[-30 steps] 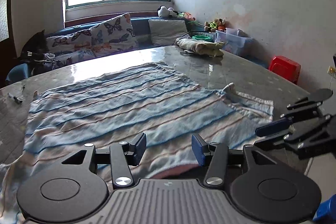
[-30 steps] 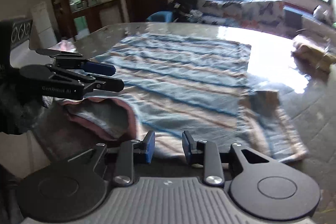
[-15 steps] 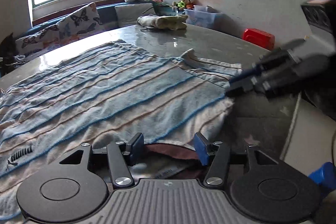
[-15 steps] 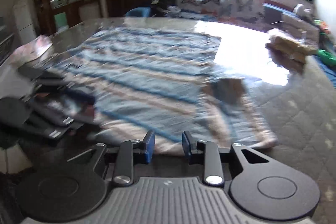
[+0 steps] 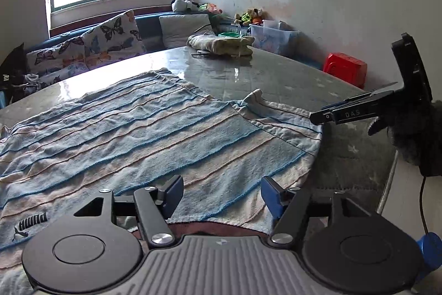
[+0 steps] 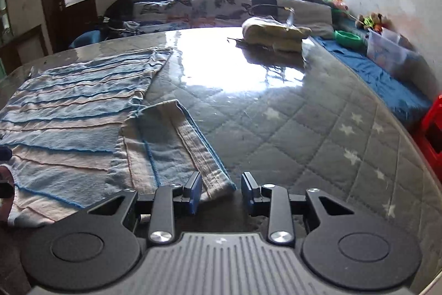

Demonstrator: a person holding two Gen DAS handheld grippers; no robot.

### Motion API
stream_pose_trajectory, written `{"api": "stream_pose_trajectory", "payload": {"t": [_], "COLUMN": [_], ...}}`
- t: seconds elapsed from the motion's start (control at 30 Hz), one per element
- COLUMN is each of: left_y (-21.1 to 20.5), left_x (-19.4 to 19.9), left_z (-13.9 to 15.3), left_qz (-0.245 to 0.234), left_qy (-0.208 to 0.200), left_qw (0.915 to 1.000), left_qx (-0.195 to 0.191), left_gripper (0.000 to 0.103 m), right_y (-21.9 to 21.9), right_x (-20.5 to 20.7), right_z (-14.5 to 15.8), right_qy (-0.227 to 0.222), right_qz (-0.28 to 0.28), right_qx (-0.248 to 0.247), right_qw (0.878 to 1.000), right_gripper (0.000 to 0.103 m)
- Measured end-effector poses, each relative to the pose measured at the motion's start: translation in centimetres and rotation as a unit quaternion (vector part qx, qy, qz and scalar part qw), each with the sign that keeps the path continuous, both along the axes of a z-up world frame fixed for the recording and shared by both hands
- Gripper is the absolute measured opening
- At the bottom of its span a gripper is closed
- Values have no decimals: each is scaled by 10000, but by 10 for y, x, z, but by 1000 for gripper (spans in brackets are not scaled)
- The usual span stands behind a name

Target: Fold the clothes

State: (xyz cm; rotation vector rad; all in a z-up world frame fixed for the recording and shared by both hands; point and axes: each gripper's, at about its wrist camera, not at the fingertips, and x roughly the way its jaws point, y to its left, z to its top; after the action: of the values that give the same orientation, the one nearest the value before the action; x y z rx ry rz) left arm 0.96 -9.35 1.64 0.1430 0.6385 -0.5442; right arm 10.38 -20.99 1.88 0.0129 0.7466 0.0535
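We have the striped shirt [image 5: 143, 134] spread flat on the table [image 6: 304, 129], its sleeve [image 6: 176, 145] just ahead of our right claw [image 6: 219, 191]; both claws, left [image 5: 221, 191] included, gape empty, so we judge a sleeve pinch comes next

Shirt [image 5: 143, 134] spread on table [image 5: 276, 79], folded pile [image 5: 221, 44] at far edge, cushions [image 5: 110, 38] behind
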Motion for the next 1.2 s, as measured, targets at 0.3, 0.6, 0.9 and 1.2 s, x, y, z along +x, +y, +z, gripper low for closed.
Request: {"api": "stream_pose_trajectory", "payload": {"t": [0.3, 0.6, 0.9, 1.2], "left_y": [4, 23, 35, 21], "left_x": [2, 3, 1, 10], "left_z": [-7, -5, -6, 2], "left_qz": [170, 447, 614, 448], "left_qy": [53, -2, 36, -47], "left_qw": [9998, 9990, 9981, 9989], "left_qx": [74, -12, -37, -124], "left_gripper": [74, 77, 78, 77], "right_y": [6, 66, 127, 115], "right_x": [-7, -15, 1, 16], "right_z": [12, 62, 52, 53], "right_qy": [-194, -699, -349, -353], "right_qz": [29, 1283, 2257, 2161], "right_qx": [285, 569, 596, 289], "right_qw": [9994, 9876, 9718, 9753], "right_gripper": [12, 11, 19, 19]}}
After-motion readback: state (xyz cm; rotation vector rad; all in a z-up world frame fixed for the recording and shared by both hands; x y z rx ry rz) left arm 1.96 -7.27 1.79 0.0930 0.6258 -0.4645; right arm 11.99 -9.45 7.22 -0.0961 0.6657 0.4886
